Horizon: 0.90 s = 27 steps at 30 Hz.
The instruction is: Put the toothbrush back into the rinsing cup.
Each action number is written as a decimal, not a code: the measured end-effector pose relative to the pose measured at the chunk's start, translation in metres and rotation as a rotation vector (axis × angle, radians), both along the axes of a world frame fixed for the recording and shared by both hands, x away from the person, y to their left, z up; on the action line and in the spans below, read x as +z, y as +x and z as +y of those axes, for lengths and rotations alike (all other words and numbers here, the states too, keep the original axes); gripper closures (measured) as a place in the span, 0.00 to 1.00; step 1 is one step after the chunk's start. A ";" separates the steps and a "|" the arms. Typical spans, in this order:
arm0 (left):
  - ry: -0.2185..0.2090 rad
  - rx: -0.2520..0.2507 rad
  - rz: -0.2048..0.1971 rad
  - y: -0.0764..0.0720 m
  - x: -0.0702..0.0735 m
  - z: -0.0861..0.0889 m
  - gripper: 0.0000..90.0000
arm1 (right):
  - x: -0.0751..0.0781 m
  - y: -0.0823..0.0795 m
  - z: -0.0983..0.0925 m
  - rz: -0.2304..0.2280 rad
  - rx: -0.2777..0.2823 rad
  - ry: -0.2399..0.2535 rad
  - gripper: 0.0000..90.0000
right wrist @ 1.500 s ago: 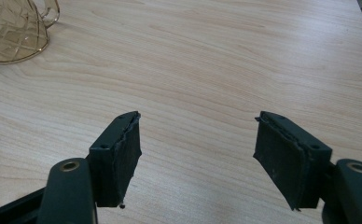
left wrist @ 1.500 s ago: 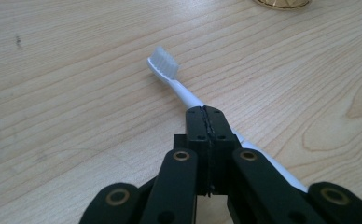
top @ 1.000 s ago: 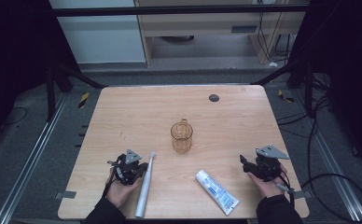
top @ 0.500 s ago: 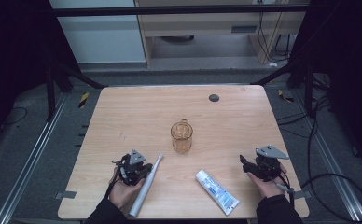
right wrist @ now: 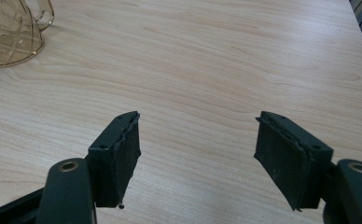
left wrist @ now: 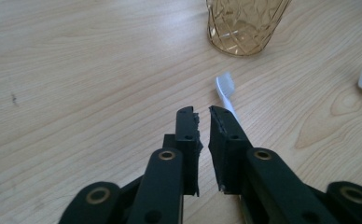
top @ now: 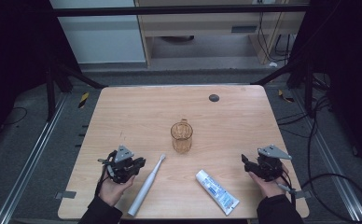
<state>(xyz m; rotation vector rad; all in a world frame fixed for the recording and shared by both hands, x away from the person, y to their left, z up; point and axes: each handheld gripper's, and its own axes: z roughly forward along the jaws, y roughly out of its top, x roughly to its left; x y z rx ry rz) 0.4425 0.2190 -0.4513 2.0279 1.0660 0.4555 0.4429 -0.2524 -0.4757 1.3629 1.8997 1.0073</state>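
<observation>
The toothbrush [top: 146, 186] lies flat on the table [top: 123, 112], near the front edge on the person's left. It is white, set aslant, with its brush head [left wrist: 225, 86] pointing toward the cup [top: 182, 136] and its handle end toward the front edge. Nothing holds it.

The left gripper [top: 139, 163] sits just beside the toothbrush, on its left, in the person's left hand [top: 114, 189]. Its jaws have just been opening and now stand a narrow slit apart, with nothing between them. In the left gripper view, the brush head and thin neck lie on the wood just past the right jaw's tip, and the rest of the toothbrush runs down behind that jaw.

The cup is amber glass with a cut pattern and a handle. It stands upright near the middle of the table, just beyond the brush head and not touching it.

A toothpaste tube [top: 217, 192] lies flat to the right of the toothbrush, well apart from it, also aslant near the front edge.

The right gripper [top: 243, 161] is farther right, in the person's right hand [top: 268, 184]. Its jaws gape wide over bare wood and grip nothing.

A small dark disc [top: 213, 97] sits on the table toward the far edge.
</observation>
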 end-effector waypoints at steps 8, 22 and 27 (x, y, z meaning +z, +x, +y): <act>-0.004 0.007 0.023 -0.001 0.014 0.009 0.68 | 0.001 0.000 -0.003 -0.002 -0.015 -0.003 0.33; 0.080 -0.049 0.132 -0.003 0.008 0.000 0.47 | 0.000 0.000 -0.003 0.004 -0.018 -0.014 0.32; 0.108 -0.072 0.144 -0.006 0.008 -0.008 0.45 | 0.000 0.001 -0.003 0.009 -0.019 -0.014 0.32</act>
